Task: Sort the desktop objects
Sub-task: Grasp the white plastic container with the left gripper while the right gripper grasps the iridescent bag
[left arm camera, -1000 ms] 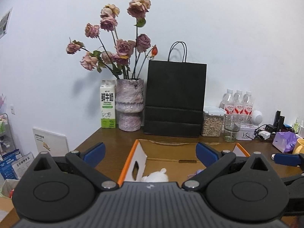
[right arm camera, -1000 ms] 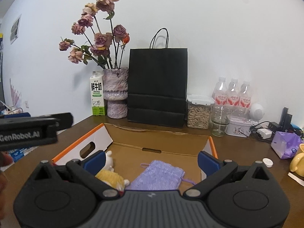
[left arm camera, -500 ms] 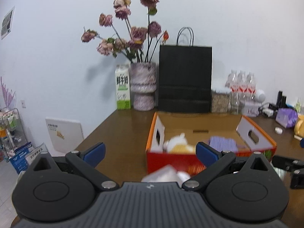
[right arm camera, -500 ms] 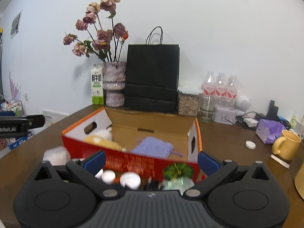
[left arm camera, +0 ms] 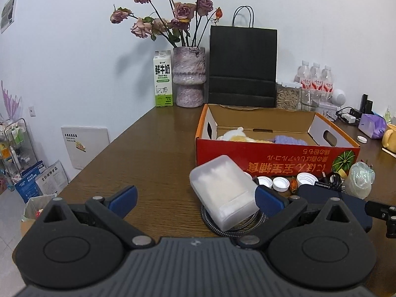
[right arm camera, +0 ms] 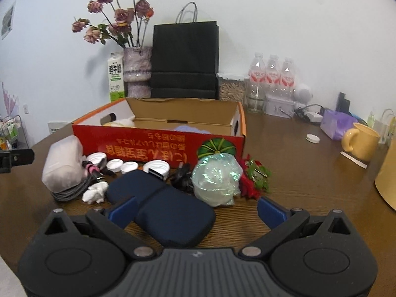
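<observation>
1. Both claws stand spread wide with nothing between their pads. The left gripper sits low over the table, and the right gripper hovers over the near end of the pile.

2. The loose things lie in a tight heap on the table, just in front of the red cardboard box, which already holds a plush toy and a purple pouch.

3. Risk: the frosted plastic case lies tilted on a coil of braided cable. A pinch on its smooth, rounded sides could slip, or it could drag the cable along.

4. Risk: the right pads straddle the dark blue case, which looks wide and soft. I judge that a shallow grip could let it squirm out.

5. Risk: the white bottle caps are small and flat, and they touch one another, so a pad aimed at one could scatter the rest.

6. The crinkly green-wrapped bundle leans against the box front, beside a red and green sprig. Its film would likely deform under pressure.

7. A small white figure sits between the cable and the dark blue case and could easily be knocked aside
</observation>
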